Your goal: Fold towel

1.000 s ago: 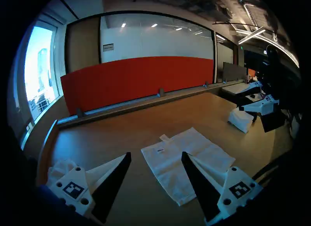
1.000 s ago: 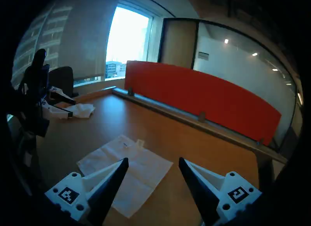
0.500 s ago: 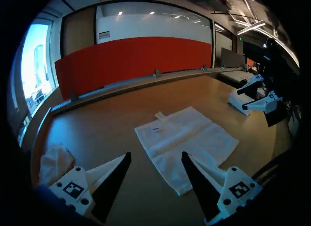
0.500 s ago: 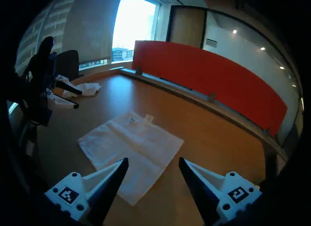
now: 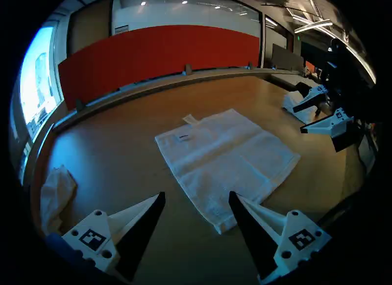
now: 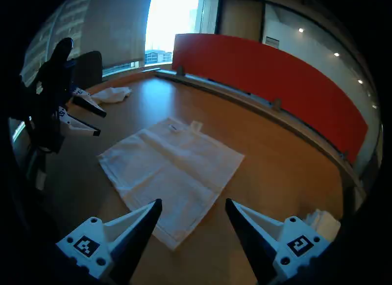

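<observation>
The towel [image 5: 225,155] is laid flat and unfolded on the tabletop [image 5: 117,138], with a small tag seen at its far edge. In the left gripper view it is spread from the middle toward 3 o'clock, and its near corner reaches down between the fingers. In the right gripper view it is spread from the middle toward 9 o'clock. The left gripper [image 5: 196,194] is held above the tabletop with its fingers [image 5: 142,228] set wide apart and nothing between them. The right gripper [image 6: 193,200] is likewise spread wide and empty. The cloth is touched by neither.

No fold is judged to have been begun, so the risks lie in the first grasp. Because the towel is set at a slant to both grippers, unmatched corners could be taken and a skewed fold produced. If the fingers are pressed down too far in from the edge, the cloth could be bunched, or pushed along the smooth wood instead of being lifted. If only a thin hem is caught, it could slip out partway through the fold.

A crumpled cloth [image 5: 56,192] at 8 o'clock in the left gripper view and a folded cloth [image 6: 323,221] at 4 o'clock in the right gripper view could be brushed by a wide sweep.
</observation>
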Motion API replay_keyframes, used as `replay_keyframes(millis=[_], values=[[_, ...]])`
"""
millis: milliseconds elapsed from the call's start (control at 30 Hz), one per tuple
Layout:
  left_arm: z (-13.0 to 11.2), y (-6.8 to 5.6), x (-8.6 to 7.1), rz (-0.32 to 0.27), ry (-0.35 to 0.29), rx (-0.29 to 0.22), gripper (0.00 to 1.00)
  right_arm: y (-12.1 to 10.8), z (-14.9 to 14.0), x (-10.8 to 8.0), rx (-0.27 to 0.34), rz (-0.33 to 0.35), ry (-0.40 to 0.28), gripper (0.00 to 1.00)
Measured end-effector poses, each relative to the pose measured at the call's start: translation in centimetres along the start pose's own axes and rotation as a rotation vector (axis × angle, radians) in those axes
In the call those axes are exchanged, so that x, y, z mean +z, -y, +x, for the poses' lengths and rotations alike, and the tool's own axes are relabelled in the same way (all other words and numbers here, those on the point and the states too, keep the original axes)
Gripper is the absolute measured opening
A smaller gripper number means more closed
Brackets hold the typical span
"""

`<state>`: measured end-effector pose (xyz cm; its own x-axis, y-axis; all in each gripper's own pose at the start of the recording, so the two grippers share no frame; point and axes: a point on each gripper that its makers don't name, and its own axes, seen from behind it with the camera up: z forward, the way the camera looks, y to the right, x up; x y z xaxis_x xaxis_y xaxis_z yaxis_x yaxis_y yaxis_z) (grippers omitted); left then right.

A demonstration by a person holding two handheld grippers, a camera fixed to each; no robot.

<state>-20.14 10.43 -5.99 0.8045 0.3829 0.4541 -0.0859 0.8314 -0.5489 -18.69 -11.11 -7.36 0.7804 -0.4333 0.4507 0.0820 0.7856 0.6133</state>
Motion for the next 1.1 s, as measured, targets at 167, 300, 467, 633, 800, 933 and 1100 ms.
replay_keyframes(millis=[167,300,467,633,800,933,1100], values=[[-1.7,-0.5,0.9,-0.012,0.044,0.013,0.96,0.6,-1.6,0.9,0.003,0.016,0.029,1.00],[-2.7,-0.9,1.4,-0.023,0.067,0.027,0.96,1.0,-2.8,1.4,0.002,0.026,0.055,1.00],[-3.8,-1.5,2.0,-0.040,0.098,0.031,0.96,1.6,-4.2,1.8,-0.009,0.044,0.088,1.00],[-5.1,-1.9,2.3,-0.053,0.132,0.040,0.96,2.1,-5.5,2.0,-0.011,0.064,0.123,1.00],[-6.3,-2.6,2.6,-0.077,0.171,0.057,0.96,2.4,-6.8,2.1,-0.011,0.076,0.162,1.00],[-7.1,-3.2,2.8,-0.094,0.197,0.068,0.96,2.4,-7.5,2.2,-0.014,0.080,0.184,1.00],[-7.7,-3.9,3.1,-0.103,0.220,0.072,0.96,2.7,-8.3,2.2,-0.012,0.095,0.207,0.97]])
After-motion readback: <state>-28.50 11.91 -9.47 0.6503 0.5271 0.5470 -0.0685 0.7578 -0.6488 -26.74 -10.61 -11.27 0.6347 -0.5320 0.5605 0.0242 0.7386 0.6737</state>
